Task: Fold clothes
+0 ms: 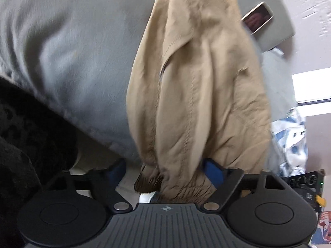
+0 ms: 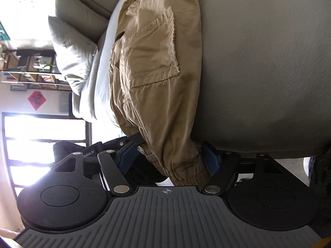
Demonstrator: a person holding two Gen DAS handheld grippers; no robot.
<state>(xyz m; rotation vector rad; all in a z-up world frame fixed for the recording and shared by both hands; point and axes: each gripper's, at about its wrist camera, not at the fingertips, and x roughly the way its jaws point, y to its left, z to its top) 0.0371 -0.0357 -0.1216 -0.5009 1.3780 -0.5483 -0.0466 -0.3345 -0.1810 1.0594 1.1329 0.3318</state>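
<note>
A pair of tan trousers with elastic cuffs shows in both views. In the left wrist view the trousers (image 1: 196,86) hang bunched in front of a grey bed sheet (image 1: 68,47), one cuff lying between the blue pads of my left gripper (image 1: 165,169), whose jaws stand wide apart. In the right wrist view the trousers (image 2: 153,62) lie along the bed with a patch pocket showing, and the other cuff sits between the blue pads of my right gripper (image 2: 169,157), also wide. Whether either pad presses the cloth is unclear.
A phone (image 1: 258,17) lies on the bed beyond the trousers. A black garment (image 1: 24,136) is at lower left. Blue-and-white cloth (image 1: 289,140) hangs at right. Pillows (image 2: 72,47) lie at the bed's head. A window (image 2: 41,144) and shelves (image 2: 31,68) are behind.
</note>
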